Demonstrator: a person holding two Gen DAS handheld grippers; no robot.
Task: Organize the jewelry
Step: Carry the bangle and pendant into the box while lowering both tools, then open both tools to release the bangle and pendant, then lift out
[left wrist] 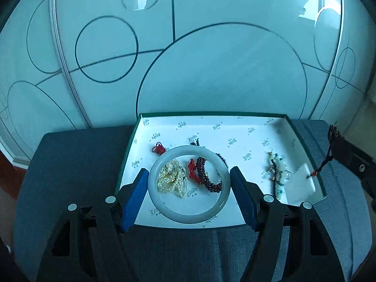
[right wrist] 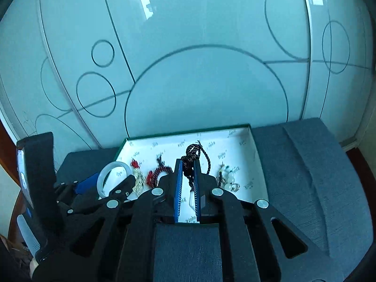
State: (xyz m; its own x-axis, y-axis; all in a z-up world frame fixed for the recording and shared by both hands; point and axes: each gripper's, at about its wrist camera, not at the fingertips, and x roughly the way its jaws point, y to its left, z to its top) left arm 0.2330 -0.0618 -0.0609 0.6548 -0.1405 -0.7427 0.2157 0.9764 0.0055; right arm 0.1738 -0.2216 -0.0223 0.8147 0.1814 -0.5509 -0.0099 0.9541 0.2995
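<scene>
A shallow white-lined box with green rim (left wrist: 211,113) sits on a dark blue cushion. My left gripper (left wrist: 189,172) is shut on a pale jade bangle (left wrist: 188,217), held over a pearl strand (left wrist: 170,178), a red cord knot (left wrist: 192,170) and a dark red bead bracelet (left wrist: 206,176). My right gripper (right wrist: 188,164) is shut on a black braided cord (right wrist: 191,155); a white flat pendant (left wrist: 303,181) hangs from it above the box's right part. A bead and ring cluster (left wrist: 278,171) lies in the box.
The box (right wrist: 188,132) rests on a blue-grey upholstered seat (right wrist: 317,176). A frosted glass panel with circle lines (left wrist: 188,47) stands close behind. The left gripper (right wrist: 112,178) with the bangle (right wrist: 103,176) shows in the right wrist view.
</scene>
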